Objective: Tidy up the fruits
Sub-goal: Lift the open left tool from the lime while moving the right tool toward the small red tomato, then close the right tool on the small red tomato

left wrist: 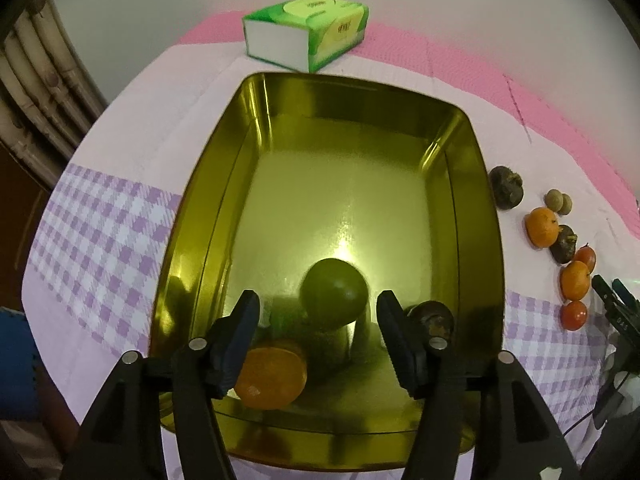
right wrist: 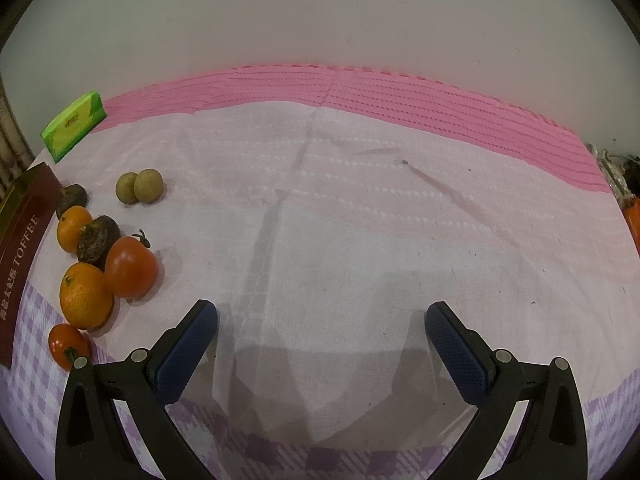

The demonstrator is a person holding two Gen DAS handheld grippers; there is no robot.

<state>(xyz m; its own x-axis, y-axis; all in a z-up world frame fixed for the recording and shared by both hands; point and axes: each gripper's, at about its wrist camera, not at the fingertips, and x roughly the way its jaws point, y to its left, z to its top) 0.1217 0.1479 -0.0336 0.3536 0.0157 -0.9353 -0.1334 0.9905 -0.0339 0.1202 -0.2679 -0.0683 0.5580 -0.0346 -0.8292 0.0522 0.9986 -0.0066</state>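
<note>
A gold tin tray [left wrist: 472, 184] lies on the cloth in the left wrist view. In it are a green fruit [left wrist: 334, 294], an orange [left wrist: 272, 376] and a dark fruit [left wrist: 434, 318] at the near end. My left gripper [left wrist: 318, 320] is open above the tray's near end, with the green fruit between its fingers' line and apart from them. A row of fruit lies right of the tray: oranges [right wrist: 85, 294], tomatoes [right wrist: 130, 266], dark fruits [right wrist: 97, 240] and two small brown fruits [right wrist: 140, 186]. My right gripper [right wrist: 320, 332] is open and empty over bare cloth, right of that row.
A green tissue pack [left wrist: 308, 30] stands behind the tray; it also shows in the right wrist view [right wrist: 74, 126]. The tray's dark red side reading TOFFEE [right wrist: 22, 248] runs along the left edge. A pink mat [right wrist: 360, 92] borders the wall.
</note>
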